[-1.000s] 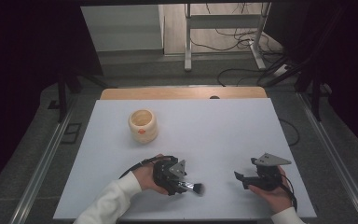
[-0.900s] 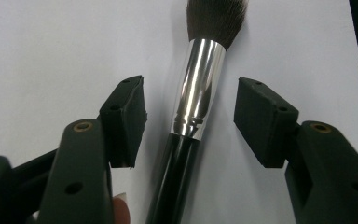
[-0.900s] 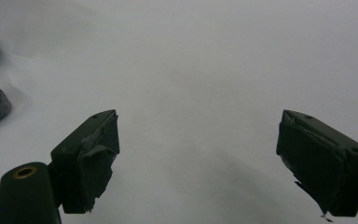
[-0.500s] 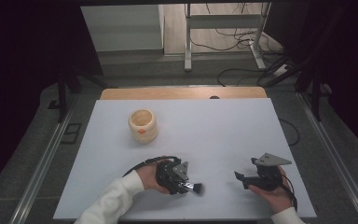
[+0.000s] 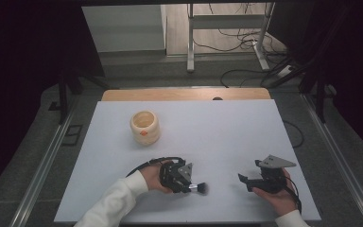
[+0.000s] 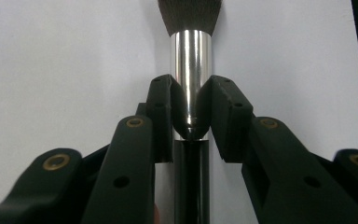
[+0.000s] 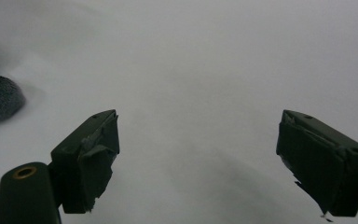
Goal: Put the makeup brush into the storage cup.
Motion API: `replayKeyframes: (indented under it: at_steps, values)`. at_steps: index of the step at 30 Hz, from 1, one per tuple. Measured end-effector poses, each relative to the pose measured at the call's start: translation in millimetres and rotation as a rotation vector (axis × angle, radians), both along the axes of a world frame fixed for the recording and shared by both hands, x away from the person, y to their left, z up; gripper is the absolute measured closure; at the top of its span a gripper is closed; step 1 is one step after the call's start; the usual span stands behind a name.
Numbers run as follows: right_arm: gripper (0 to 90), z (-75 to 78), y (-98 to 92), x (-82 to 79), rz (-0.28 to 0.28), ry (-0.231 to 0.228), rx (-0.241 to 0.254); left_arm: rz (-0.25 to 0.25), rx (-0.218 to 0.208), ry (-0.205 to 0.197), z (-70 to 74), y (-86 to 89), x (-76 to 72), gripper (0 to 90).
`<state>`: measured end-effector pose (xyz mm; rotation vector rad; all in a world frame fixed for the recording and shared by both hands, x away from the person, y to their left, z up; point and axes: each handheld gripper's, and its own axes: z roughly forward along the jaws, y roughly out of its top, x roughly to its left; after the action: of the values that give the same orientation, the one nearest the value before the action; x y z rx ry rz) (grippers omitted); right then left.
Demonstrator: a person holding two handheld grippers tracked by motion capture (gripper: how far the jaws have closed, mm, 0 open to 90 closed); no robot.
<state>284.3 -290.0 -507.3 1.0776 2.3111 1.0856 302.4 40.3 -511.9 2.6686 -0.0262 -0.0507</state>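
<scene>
Near edge of white bench [image 5: 227,127]: left gripper [image 5: 192,186] in a hand, jaws just closed and now clamped on a brush [image 6: 191,70] at the bottom of its silver ferrule, where the black handle begins. Brush lying flat on the bench, dark bristles [image 5: 202,188] pointing toward the right gripper [image 5: 246,182]. Pads [image 6: 165,105] pressed against both sides of the ferrule in the left gripper view. Right gripper held low near the bench's right front, well apart from the brush, jaws wide open with nothing between them; bristle tuft [image 7: 0,97] at the left edge of the right gripper view. Farther back, left of centre: cream pot [image 5: 145,127] standing upright, apart from both grippers. Beyond the white surface, wooden strip [image 5: 184,94] along the far edge.
</scene>
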Motion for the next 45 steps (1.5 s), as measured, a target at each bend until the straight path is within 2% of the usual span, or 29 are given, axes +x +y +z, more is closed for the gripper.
replayKeyframes:
  at_steps: [6,10,14,16,21,33,45]
  values:
    - [13.9,0.3,-0.6,-0.1,-0.002,-0.002,0.004,0.014,-0.001,-0.016,3.7,1.3,-1.4,70.8]
    - [14.0,1.0,-1.1,-0.3,-0.011,-0.006,0.006,0.069,-0.007,-0.027,12.3,7.0,-0.7,70.8]
    - [14.0,1.0,-1.0,-0.3,-0.011,-0.006,0.005,0.098,-0.013,-0.033,15.9,10.7,0.0,70.9]
    - [14.0,1.0,-0.9,-0.3,-0.01,-0.005,0.003,0.125,-0.033,-0.038,19.5,14.3,0.3,70.9]
    - [14.0,1.1,-1.1,-0.3,-0.013,-0.007,0.005,0.144,-0.045,-0.048,25.4,18.9,0.8,70.9]
    - [14.0,1.5,-1.3,-0.5,-0.015,-0.009,0.007,0.217,-0.113,-0.084,42.6,34.3,2.2,70.9]
    - [14.0,1.4,-1.1,-0.4,-0.017,-0.01,0.006,0.246,-0.147,-0.095,50.2,43.8,2.6,70.9]
